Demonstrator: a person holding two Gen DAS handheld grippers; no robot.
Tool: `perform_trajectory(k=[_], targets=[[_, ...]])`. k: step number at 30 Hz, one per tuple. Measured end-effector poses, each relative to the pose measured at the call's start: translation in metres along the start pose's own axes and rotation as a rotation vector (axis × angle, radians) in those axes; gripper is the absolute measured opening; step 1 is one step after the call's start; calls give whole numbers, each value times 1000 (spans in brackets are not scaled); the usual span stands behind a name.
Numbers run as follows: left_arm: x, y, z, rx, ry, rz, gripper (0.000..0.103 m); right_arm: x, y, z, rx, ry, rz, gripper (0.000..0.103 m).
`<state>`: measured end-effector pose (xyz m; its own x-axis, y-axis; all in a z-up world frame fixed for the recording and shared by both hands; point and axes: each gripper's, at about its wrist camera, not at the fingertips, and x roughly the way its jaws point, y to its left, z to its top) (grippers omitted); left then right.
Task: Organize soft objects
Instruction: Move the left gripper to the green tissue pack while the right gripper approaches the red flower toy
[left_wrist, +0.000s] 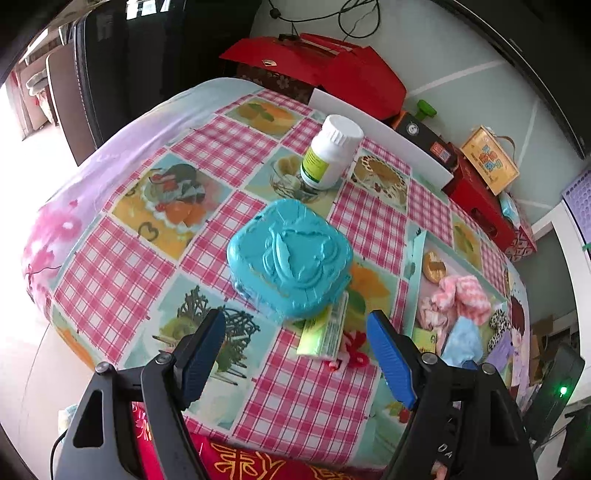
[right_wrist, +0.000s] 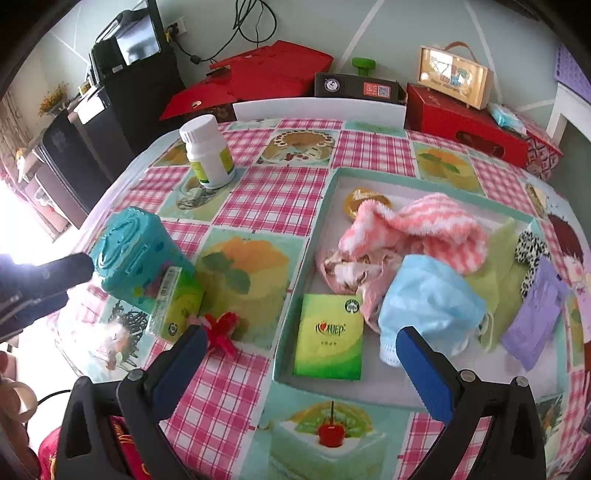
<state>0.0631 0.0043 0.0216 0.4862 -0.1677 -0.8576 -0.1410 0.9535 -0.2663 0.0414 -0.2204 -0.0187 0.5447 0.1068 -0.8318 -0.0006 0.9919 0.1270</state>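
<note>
A pink striped cloth (right_wrist: 417, 225), a blue face mask (right_wrist: 428, 299) and a green tissue pack (right_wrist: 328, 339) lie inside the shallow tray (right_wrist: 295, 291) toward the table's right edge. Both the left gripper (left_wrist: 295, 354) and right gripper (right_wrist: 299, 365) hover with jaws spread, holding nothing. A teal box (left_wrist: 291, 254) sits mid-table, a white bottle (left_wrist: 328, 151) behind it.

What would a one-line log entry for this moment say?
left gripper: open, empty | right gripper: open, empty | tray: holds face mask, pink sock | outside: tissue pack, red bow
</note>
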Motion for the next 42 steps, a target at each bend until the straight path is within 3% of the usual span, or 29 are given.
perform_trajectory(k=[5, 6, 7, 8, 21, 28, 42], targets=[[4, 1, -7, 0, 16, -13, 82, 0, -6, -1, 22, -2, 26, 103], [5, 1, -8, 0, 21, -18, 86, -1, -7, -1, 19, -6, 30, 103], [7, 2, -8, 0, 26, -20, 98, -2, -7, -1, 15, -10, 33, 103], [8, 3, -9, -2, 25, -21, 101, -3, -6, 0, 10, -14, 36, 103], [22, 10, -10, -7, 8, -32, 101, 3, -6, 2, -11, -1, 58, 103], [33, 12, -10, -13, 38, -27, 101, 7, -4, 3, -43, 4, 80, 103], [43, 9, -9, 8, 62, -22, 101, 16, 22, 0, -210, 19, 109, 103]])
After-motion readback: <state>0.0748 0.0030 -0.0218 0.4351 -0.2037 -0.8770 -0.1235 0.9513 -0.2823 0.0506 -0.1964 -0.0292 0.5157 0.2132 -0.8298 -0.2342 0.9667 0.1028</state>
